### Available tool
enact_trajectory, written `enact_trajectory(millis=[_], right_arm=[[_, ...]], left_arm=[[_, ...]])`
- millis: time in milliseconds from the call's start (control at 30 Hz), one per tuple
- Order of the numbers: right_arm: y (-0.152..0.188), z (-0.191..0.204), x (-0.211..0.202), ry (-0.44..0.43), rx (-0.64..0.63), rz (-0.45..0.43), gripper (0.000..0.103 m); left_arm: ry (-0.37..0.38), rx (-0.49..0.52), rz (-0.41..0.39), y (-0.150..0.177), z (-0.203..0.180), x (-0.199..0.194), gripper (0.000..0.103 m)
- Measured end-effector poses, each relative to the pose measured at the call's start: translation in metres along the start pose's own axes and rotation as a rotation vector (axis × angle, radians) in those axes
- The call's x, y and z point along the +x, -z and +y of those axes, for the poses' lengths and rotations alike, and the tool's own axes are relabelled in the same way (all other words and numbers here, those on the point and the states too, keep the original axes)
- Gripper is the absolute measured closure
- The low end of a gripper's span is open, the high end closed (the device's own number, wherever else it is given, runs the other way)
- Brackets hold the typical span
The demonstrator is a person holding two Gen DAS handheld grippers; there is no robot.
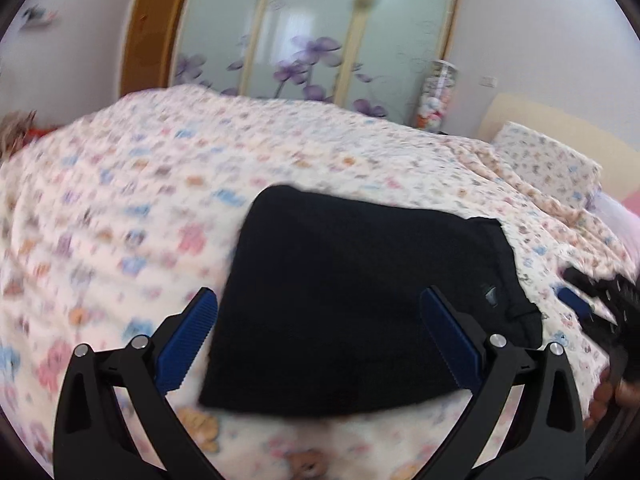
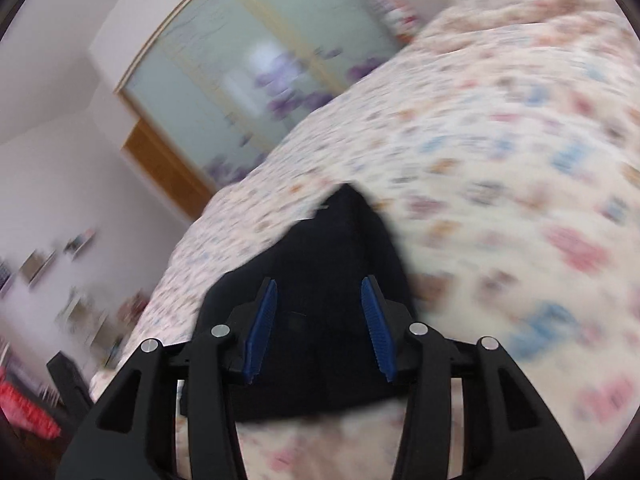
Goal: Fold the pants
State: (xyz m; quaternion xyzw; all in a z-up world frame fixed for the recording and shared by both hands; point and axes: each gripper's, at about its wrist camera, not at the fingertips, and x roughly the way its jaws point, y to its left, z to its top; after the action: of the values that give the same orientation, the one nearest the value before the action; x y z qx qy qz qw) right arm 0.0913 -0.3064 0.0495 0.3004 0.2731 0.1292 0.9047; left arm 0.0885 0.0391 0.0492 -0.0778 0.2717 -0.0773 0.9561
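Floral bedspread (image 1: 120, 200) bearing the folded black pants (image 1: 352, 300), a compact block lying just ahead of both tools, its long axis near-to-far; left gripper (image 1: 320, 340) gapes empty, right gripper (image 2: 320, 328) half-spread, holding nothing.

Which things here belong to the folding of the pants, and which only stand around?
For the job:
- black pants, folded, lying on the floral bedspread
- left hand-held gripper, open
- right hand-held gripper, open

Just standing around:
- pillow
- wardrobe with flower doors
- clear container of toys
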Motion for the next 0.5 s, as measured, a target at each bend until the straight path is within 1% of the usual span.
enact_trajectory(millis=[67,100,133,200,233,267,300,333,400,433,500], right_arm=[[-0.013,0.014,0.025,-0.019,-0.036,0.050,0.057],[-0.019,0.020,0.037,-0.031,-0.043,0.072,0.057],[-0.025,0.023,0.053,-0.044,-0.041,0.108,0.057],[-0.032,0.027,0.078,-0.044,-0.031,0.169,0.055],[-0.036,0.026,0.093,-0.027,-0.023,0.202,0.053],[-0.037,0.023,0.099,0.003,-0.022,0.215,0.051],[-0.038,0.019,0.108,0.039,-0.020,0.233,0.051],[-0.039,0.010,0.121,0.072,0.003,0.262,0.052],[-0.035,-0.005,0.136,0.093,0.057,0.288,0.061],[-0.036,-0.012,0.141,0.098,0.091,0.284,0.066],[-0.038,-0.014,0.145,0.089,0.128,0.273,0.066]], left_arm=[[-0.013,0.057,0.018,-0.006,-0.013,0.010,0.002],[-0.022,0.084,0.042,-0.006,-0.019,0.019,0.002],[-0.026,0.097,0.059,-0.005,-0.021,0.026,0.002],[-0.042,0.114,0.103,0.002,-0.023,0.039,0.002],[-0.050,0.115,0.124,0.007,-0.021,0.046,0.002],[-0.058,0.111,0.147,0.012,-0.018,0.052,0.002],[-0.056,0.096,0.179,0.018,-0.014,0.059,0.002],[-0.043,0.082,0.195,0.022,-0.009,0.063,0.002],[-0.014,0.063,0.196,0.027,-0.004,0.063,0.002],[-0.011,0.065,0.191,0.027,-0.004,0.063,0.002],[-0.017,0.080,0.193,0.029,-0.007,0.064,0.002]])
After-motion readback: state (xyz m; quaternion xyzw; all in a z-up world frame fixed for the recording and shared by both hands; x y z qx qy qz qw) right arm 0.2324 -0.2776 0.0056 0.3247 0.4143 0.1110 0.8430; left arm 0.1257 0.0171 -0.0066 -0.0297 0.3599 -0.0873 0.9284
